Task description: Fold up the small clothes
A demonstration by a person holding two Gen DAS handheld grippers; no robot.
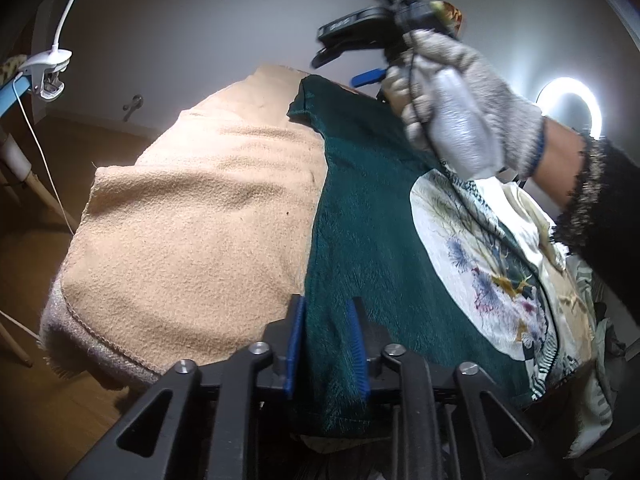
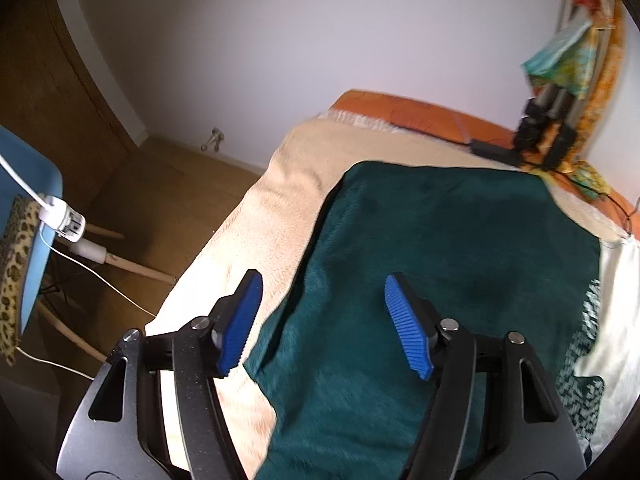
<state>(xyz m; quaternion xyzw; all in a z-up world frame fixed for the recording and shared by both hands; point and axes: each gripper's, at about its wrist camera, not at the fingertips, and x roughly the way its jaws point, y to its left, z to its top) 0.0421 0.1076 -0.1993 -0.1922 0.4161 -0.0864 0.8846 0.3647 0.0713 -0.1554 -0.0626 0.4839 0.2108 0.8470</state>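
Green garment (image 1: 360,208) on the bed has its near edge clenched in my left gripper (image 1: 326,344), so I bring my right gripper (image 2: 324,320), released, squarely over its edge.

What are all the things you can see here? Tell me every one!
green cloth: one, dark green, spread on the bed over the blanket
patterned cloth: one, cream with flowers, right of the green cloth
blanket: one, beige, covering the bed
chair: one, blue with wooden legs, on the floor left of the bed
clip lamp: one, white, clamped on the chair
ring light: one, glowing white, far right
left gripper: black with blue pads, closed on the green cloth's near edge
right gripper: black with blue pads, open above the green cloth
gloved hand: one, grey glove, holding the right gripper
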